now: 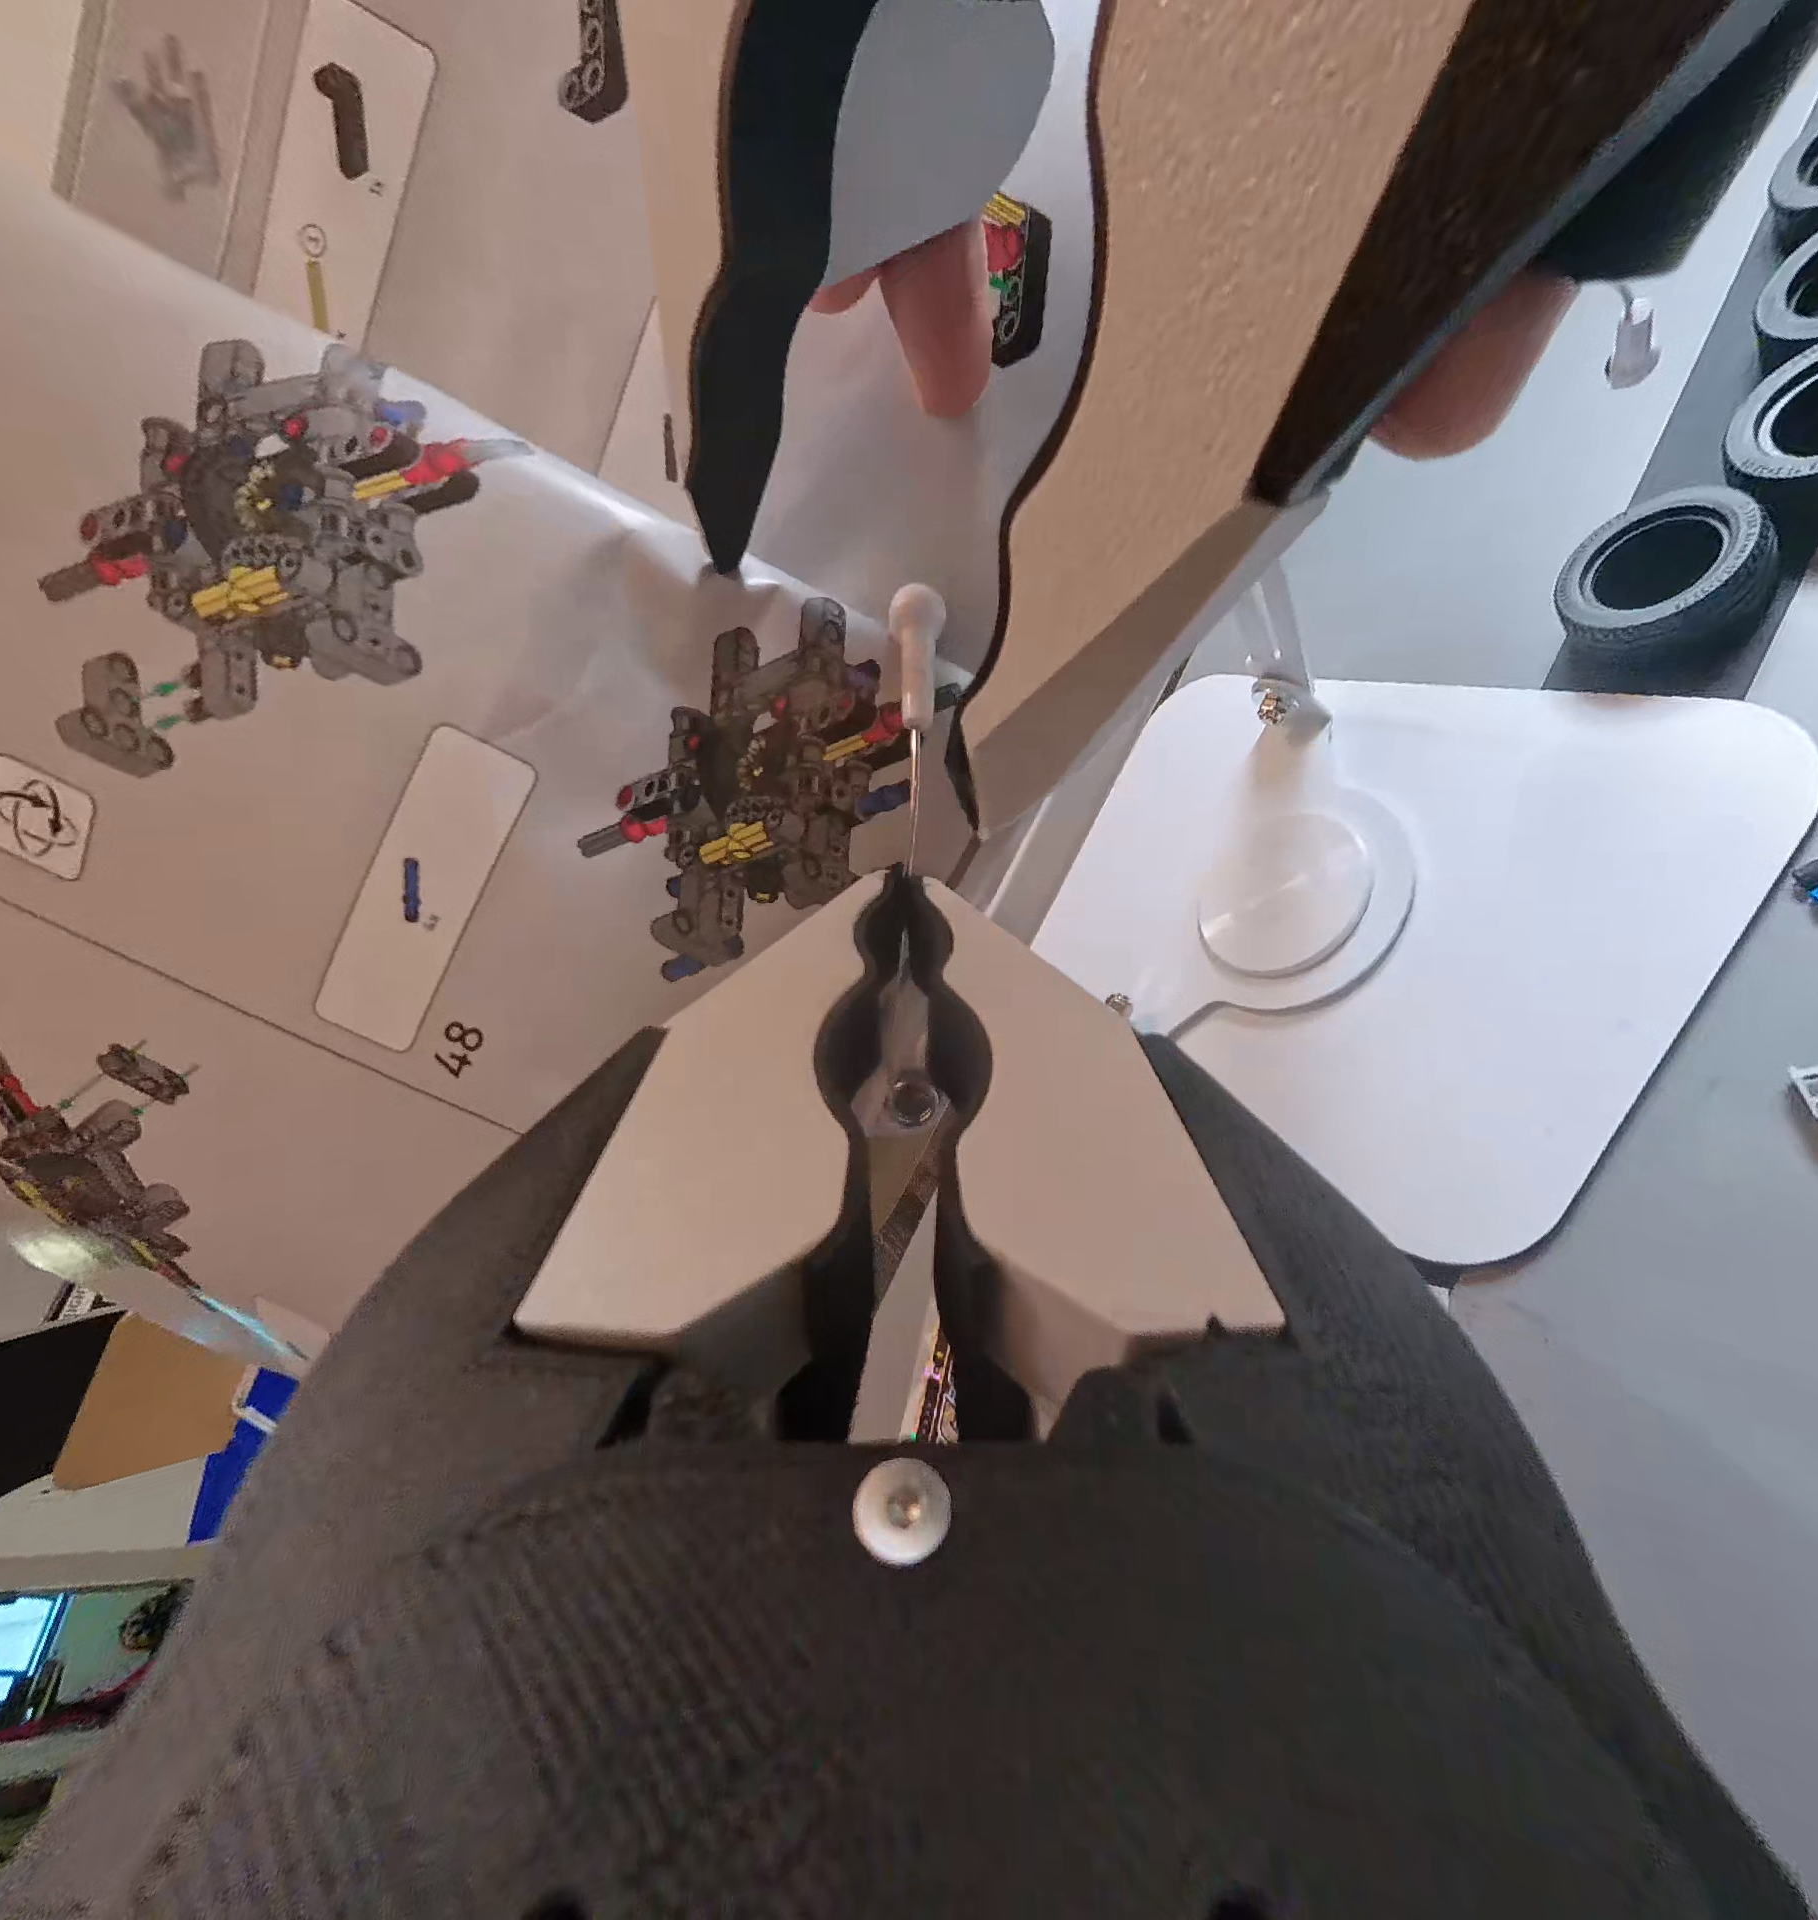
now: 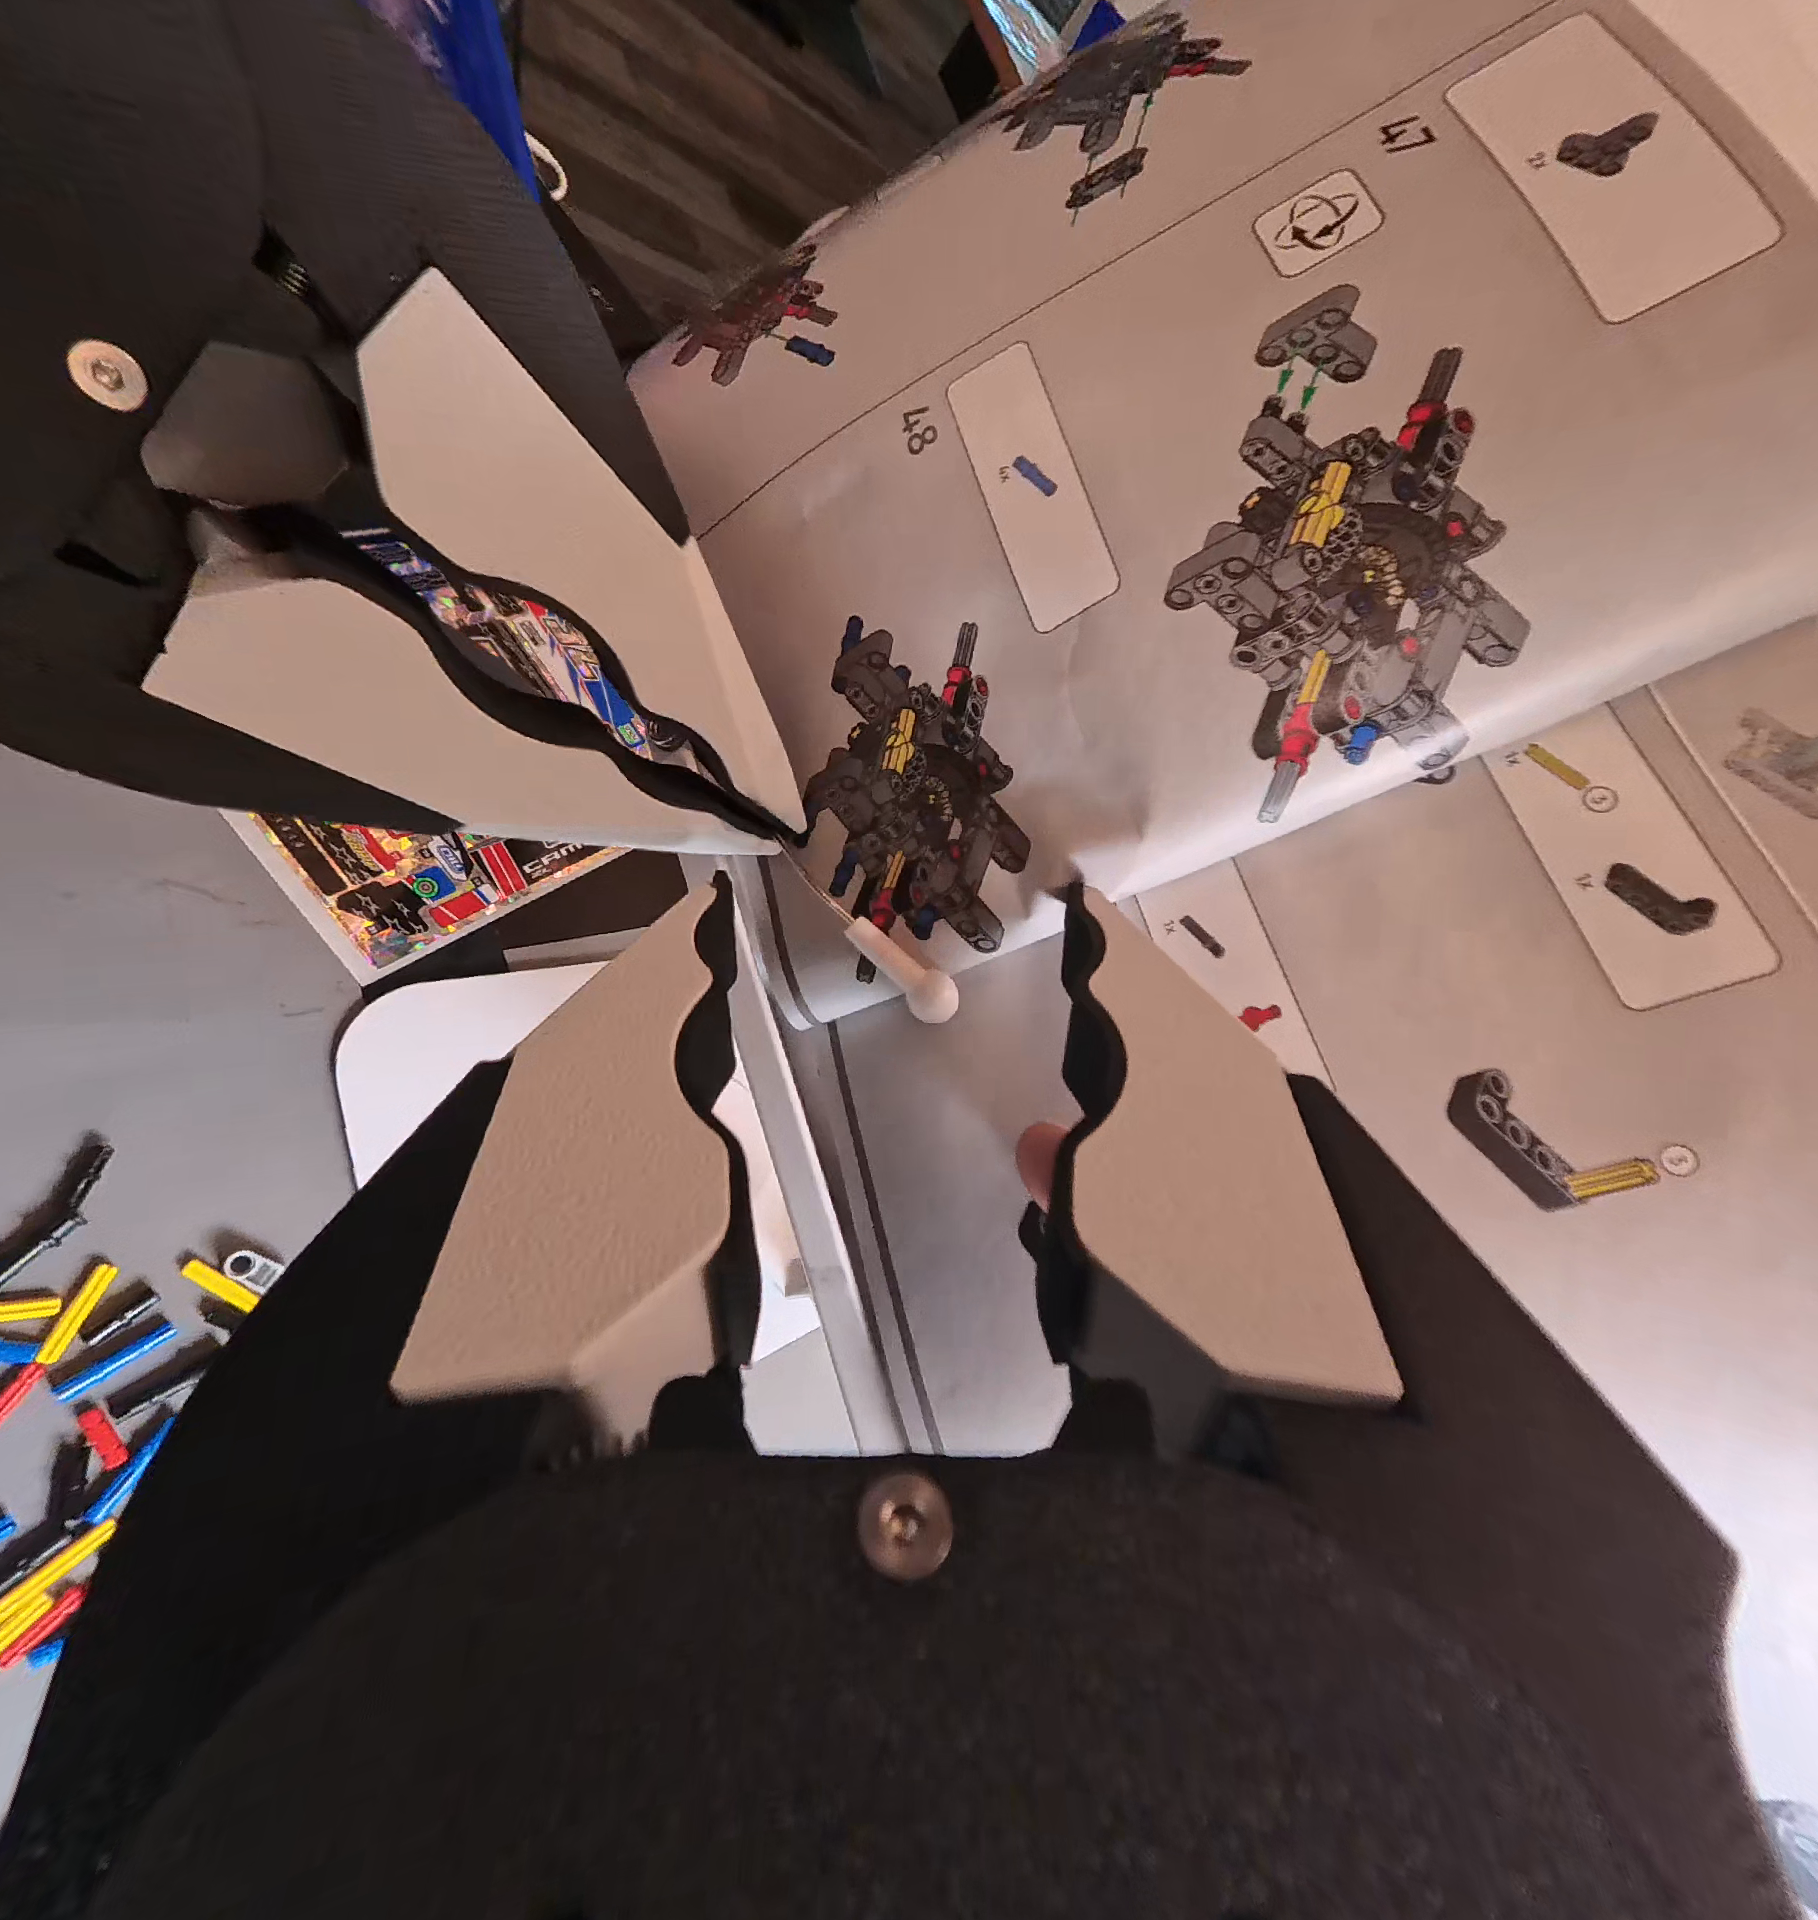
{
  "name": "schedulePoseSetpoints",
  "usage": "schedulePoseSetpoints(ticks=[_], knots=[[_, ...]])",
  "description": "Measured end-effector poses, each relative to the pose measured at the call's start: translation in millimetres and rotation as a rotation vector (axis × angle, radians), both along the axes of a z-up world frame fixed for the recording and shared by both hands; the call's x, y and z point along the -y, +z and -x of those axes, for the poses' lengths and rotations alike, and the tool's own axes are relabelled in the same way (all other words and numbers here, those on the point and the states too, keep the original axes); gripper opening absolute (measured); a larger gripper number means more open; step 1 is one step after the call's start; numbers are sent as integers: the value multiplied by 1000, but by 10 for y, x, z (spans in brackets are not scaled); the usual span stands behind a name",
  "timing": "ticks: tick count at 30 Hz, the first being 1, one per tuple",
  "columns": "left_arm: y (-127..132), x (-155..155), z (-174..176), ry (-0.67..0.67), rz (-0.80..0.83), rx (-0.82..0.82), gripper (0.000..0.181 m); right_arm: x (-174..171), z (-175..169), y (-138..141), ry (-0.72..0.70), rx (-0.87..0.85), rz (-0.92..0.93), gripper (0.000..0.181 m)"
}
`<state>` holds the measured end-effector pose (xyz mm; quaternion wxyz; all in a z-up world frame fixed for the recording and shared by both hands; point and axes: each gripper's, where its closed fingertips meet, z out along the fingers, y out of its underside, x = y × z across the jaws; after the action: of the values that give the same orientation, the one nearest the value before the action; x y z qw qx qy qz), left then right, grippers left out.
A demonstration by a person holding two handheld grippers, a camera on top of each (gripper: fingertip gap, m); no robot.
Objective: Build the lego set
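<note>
You have two hand-held grippers in view: the left hand-held gripper (image 1: 900,883) and the right hand-held gripper (image 2: 889,894). One instruction booklet (image 2: 1144,665) stands open on one white stand (image 1: 1507,935). One white-headed pin (image 1: 915,644) sits at the page edge. You can count four black tyres (image 1: 1663,582) in a row on the counter (image 1: 1611,1558), the farthest cut off by the frame. One sticker sheet (image 2: 417,883) lies flat. The loose pins and axles (image 2: 63,1351) come in blue, yellow, red and black, too overlapped for you to count exactly.
</note>
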<state>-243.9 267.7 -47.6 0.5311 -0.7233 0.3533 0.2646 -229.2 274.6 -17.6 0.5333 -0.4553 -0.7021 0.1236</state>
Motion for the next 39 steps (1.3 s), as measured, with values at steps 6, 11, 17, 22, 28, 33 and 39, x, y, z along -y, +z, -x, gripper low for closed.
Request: schedulePoseSetpoints(ticks=[6, 11, 17, 22, 28, 33, 39], knots=[[2, -10, 29, 89, 21, 38, 0, 3, -44, -13, -21, 25, -6, 64], [-10, -9, 40, 96, 56, 262, 1, -45, -388, -20, -74, -20, 19, 62], [121, 143, -188, 32, 10, 359, 20, -179, -1259, -344, -228, -146, 117, 49], [100, 124, -641, -52, 13, 380, 19, -483, -1772, -788, -387, -168, 120, 45], [66, -332, -942, 28, 45, 378, 7, -557, -1523, -889, -397, -183, 147, 45], [22, -580, -969, 107, 71, 293, 0, -566, -1278, -918, -428, -138, 58, 2], [1, -609, -957, 109, 79, 263, 0, -694, -1553, -579, -452, 39, -283, 2]])
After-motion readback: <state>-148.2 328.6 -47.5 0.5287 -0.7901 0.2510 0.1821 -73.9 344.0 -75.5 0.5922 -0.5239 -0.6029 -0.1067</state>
